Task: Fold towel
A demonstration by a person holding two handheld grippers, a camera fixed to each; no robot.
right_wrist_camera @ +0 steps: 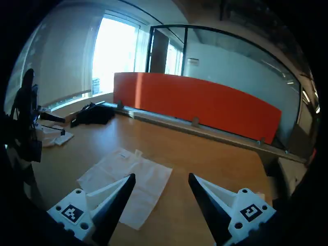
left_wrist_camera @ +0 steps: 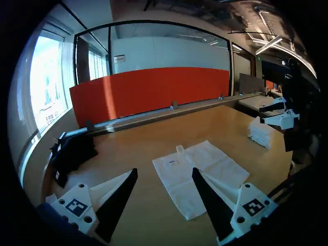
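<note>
The white towel (left_wrist_camera: pixel 180 180) lies flat on the surface (left_wrist_camera: pixel 164 135) and looks thin, light and limp; I'd pinch its near corners. The left gripper (left_wrist_camera: pixel 164 169) and right gripper (right_wrist_camera: pixel 161 174) hover, jaws spread wide, holding nothing.

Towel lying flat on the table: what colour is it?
Plain white cloth towel, best in left gripper view.

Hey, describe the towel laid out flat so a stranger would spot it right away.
Find the long orange divider along the far edge of the wooden table. In front of it, mid-table, lies the white towel, spread open. Unlike the folded white stack at one end and the black bundle at the other, it alone lies flat.
</note>
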